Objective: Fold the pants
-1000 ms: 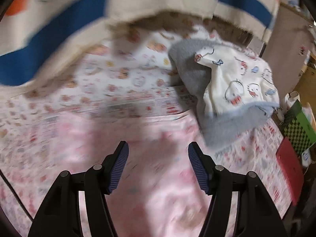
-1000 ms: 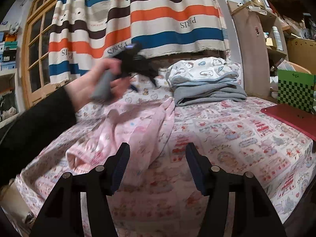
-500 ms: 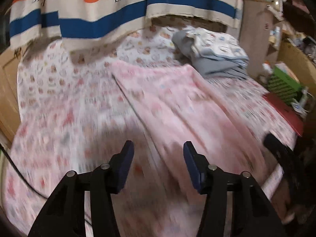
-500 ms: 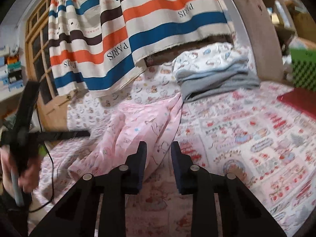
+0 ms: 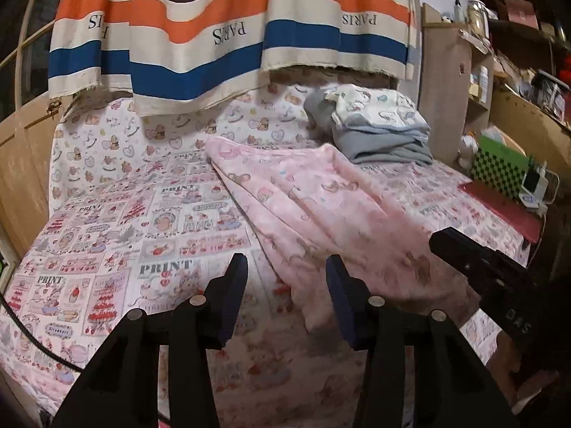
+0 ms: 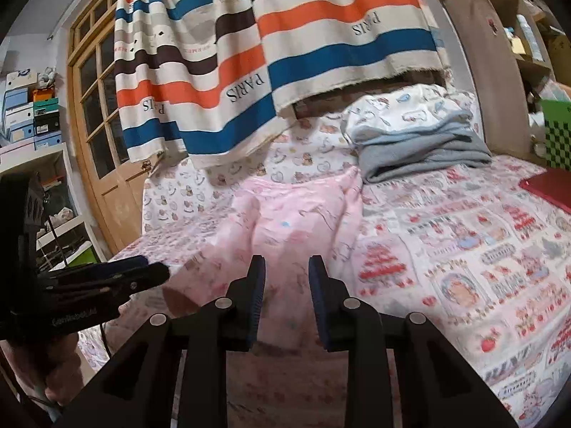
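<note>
Left gripper [image 5: 285, 285]: I read its jaws closing, nothing between them, poised above the bed [image 5: 107, 249] near its front edge. Right gripper [image 6: 287, 296]: jaws narrowly apart, over the pants' [image 6: 285, 221] near end; contact unclear. Pants lie crumpled across the bed's middle, beside folded clothes [image 6: 410, 135] at the back.

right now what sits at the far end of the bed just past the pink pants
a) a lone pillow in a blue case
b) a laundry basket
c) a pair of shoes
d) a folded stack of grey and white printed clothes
d: a folded stack of clothes, grey layers under a white printed piece on top, lies on the bed just beyond the top end of the pink pants, below the striped curtain.
</note>
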Available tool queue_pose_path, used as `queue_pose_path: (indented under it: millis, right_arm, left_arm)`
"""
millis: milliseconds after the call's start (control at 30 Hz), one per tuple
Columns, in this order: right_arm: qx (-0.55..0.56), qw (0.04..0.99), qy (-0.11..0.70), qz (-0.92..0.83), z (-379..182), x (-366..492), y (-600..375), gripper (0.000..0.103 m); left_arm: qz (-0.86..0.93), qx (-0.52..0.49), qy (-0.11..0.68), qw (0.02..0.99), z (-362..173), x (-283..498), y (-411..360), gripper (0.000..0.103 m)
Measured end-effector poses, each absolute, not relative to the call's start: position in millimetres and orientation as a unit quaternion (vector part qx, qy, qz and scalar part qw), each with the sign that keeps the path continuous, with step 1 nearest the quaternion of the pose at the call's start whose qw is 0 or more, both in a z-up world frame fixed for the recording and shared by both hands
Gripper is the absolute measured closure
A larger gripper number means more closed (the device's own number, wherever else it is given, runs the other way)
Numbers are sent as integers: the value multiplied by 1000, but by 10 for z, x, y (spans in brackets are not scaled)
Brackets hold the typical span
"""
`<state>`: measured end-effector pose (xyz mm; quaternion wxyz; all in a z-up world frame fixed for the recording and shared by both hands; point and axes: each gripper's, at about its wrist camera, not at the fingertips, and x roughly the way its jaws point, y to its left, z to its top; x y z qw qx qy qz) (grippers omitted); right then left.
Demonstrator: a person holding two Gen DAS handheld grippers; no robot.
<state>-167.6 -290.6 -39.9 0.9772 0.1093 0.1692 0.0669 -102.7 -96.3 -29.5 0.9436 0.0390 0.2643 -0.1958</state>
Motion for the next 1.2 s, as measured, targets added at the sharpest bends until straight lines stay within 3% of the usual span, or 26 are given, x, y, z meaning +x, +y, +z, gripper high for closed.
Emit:
queue_pose_path:
  millis: [200,467,833,1000,1200]
  right_arm:
    - [79,974,210,38,-459,-1497,-2869,75]
    - [98,964,247,0,-705,-1437,-3113,75]
    - [148,961,225,63,-185,-1047,-3525,75]
    - [152,942,288,77,-70,-378,-3541,75]
    - [172,910,369,78,-345,173,-3560,76]
  left_arm:
    - [-187,71,316,927,-530,-941,-1080,70]
    - [-172,96,309,930,-572,-1052,-1116,70]
    - [-164,65,306,935,-576,-1059,-1064,70]
    - [-162,50,306,937,-592,-1066,-1040,69]
    - [-163,36,312,935,-595,-1056,-1025,69]
